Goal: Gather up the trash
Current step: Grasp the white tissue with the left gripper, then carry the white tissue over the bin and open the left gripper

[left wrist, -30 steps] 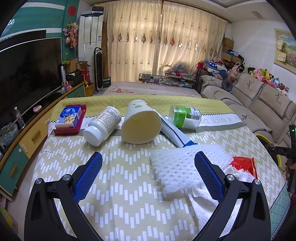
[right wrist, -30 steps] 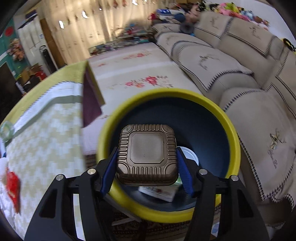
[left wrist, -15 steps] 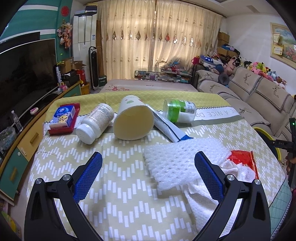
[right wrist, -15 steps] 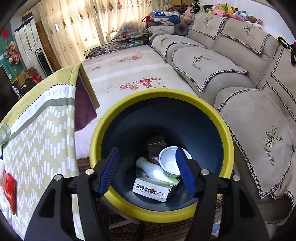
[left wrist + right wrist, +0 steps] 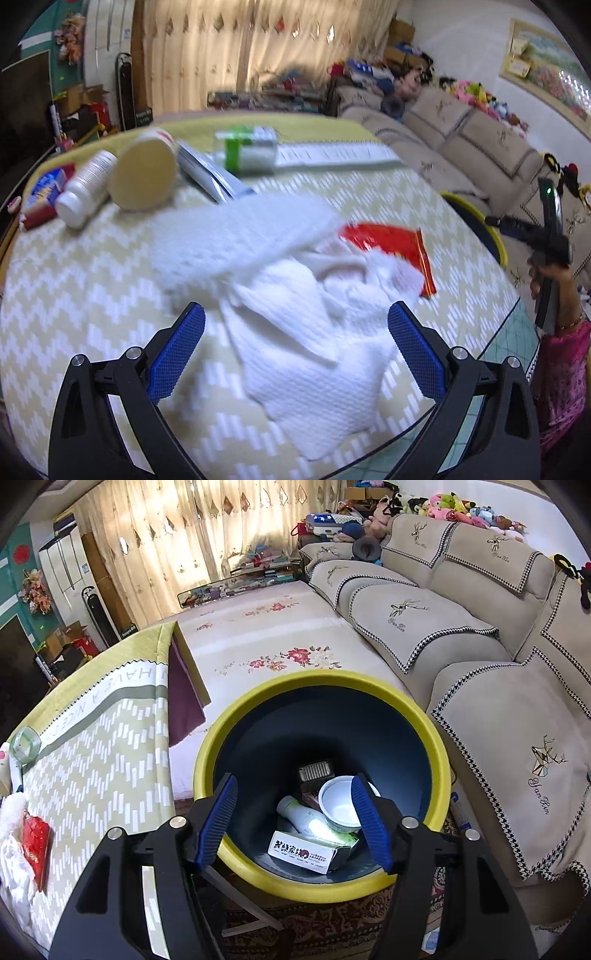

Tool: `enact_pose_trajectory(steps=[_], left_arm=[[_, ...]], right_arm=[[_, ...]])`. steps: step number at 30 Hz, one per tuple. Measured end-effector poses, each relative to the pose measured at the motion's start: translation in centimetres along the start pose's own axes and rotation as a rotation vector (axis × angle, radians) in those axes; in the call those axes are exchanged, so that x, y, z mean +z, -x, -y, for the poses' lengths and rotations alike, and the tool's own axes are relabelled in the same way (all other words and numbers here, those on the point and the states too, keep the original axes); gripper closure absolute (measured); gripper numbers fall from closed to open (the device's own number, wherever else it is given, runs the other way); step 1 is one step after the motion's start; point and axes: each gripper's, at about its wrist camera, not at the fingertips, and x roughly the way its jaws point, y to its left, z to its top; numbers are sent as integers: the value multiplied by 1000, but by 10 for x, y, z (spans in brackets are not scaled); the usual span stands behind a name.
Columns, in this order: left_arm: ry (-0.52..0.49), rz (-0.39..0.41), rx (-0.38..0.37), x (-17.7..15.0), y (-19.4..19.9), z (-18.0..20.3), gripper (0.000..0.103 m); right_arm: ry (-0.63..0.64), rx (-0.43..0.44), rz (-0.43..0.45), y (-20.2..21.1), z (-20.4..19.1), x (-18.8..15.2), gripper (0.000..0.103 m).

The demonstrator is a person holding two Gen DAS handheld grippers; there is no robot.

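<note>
My left gripper [image 5: 295, 332] is open and empty above a crumpled white paper towel [image 5: 317, 332] on the patterned table. A white foam sheet [image 5: 236, 236] and a red wrapper [image 5: 391, 240] lie just beyond it. Farther back lie a paper cup [image 5: 142, 179], a white pill bottle [image 5: 85, 194], a tube [image 5: 210, 173] and a green-labelled bottle [image 5: 247, 149]. My right gripper [image 5: 295, 812] is open and empty over the yellow-rimmed bin [image 5: 207, 760], which holds a white bowl [image 5: 338, 806], a small box [image 5: 306, 853], a bottle [image 5: 310, 819] and a brown container [image 5: 314, 775].
A red tray with a blue box [image 5: 40, 192] sits at the table's far left. A beige sofa [image 5: 480, 646] runs along the right. The bin's rim [image 5: 476, 221] shows past the table's right edge, beside the hand holding the right gripper [image 5: 550, 254].
The right gripper opened and dropped the brown square container into the bin. The left gripper swung right and closer, from the foam sheet toward the paper towel.
</note>
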Motion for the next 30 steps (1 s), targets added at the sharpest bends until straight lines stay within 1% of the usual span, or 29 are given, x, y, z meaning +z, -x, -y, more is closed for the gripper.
enact_pose_trajectory(steps=[1, 3, 4, 5, 6, 9, 11, 12, 13, 14, 17, 20, 23, 26, 30], left_arm=[[4, -15, 2, 0, -4, 2, 12], [18, -46, 5, 1, -15, 5, 14], [25, -58, 11, 2, -20, 5, 18], [31, -70, 19, 3, -24, 6, 21], [28, -67, 38, 5, -26, 7, 22], [10, -66, 81, 7, -30, 11, 37], [-2, -65, 99, 7, -31, 13, 57], [-4, -65, 98, 7, -31, 12, 63], [-4, -66, 93, 6, -30, 13, 76], [-2, -71, 72, 5, -29, 13, 87], [-7, -72, 41, 3, -22, 13, 91], [-32, -58, 2, 3, -7, 18, 92], [-34, -35, -54, 6, 13, 21, 92], [-39, 25, -85, 16, 39, 25, 92], [-60, 95, -105, 32, 68, 35, 92]], right_arm=[[0, 4, 0, 0, 0, 0, 42], [-1, 12, -3, -1, 1, -2, 42], [-1, 16, -5, -1, 0, -2, 42], [0, 20, -6, -1, -1, -3, 42], [0, 23, -8, -1, -1, -4, 42], [2, 29, -10, -3, -1, -5, 42], [0, 32, -9, -3, -1, -5, 42], [-2, 32, -9, -2, -1, -5, 42], [-4, 33, -8, -2, 0, -5, 42], [-6, 35, -8, -2, 0, -5, 42], [-5, 39, -7, -1, 0, -5, 42], [-6, 44, -5, 0, 1, -4, 42], [-7, 46, 0, 3, 1, -3, 42], [-7, 50, 5, 5, 1, -3, 42], [-5, 57, 17, 11, 1, -2, 42]])
